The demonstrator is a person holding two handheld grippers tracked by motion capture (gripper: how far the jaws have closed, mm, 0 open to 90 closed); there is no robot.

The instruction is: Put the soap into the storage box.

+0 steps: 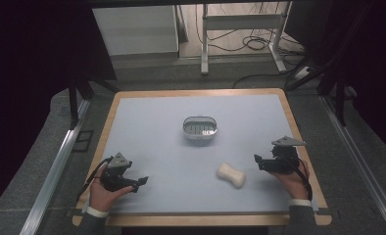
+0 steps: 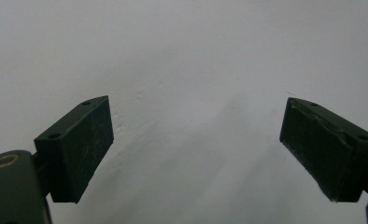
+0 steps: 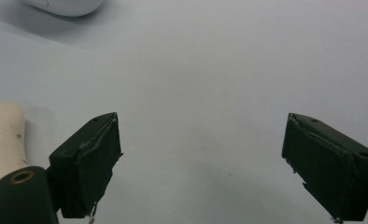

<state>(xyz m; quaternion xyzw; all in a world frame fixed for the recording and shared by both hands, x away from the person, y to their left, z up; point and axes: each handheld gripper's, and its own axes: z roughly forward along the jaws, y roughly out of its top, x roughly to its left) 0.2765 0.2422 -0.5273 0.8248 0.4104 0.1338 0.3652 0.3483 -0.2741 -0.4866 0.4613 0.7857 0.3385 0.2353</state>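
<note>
Cream soap bar (image 1: 230, 175) flat on grey mat (image 1: 181, 147), unheld, long axis slanting toward the near right.

Nearest: right gripper (image 1: 257, 161), jaws wide and empty, just right of it. Left gripper (image 1: 142, 183) well apart, likewise gaping, empty. Beyond: soap dish (image 1: 199, 129) at centre.

right gripper (image 3: 201, 168): black fingers (image 3: 86, 163) spread wide, nothing between | cream bone-shaped object (image 3: 2, 140): just beside one finger | white dish (image 3: 65, 5): far off | surface (image 3: 210, 74): pale grey

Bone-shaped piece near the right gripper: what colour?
Cream, off-white; the bone-shaped piece shows best in the high view.
</note>
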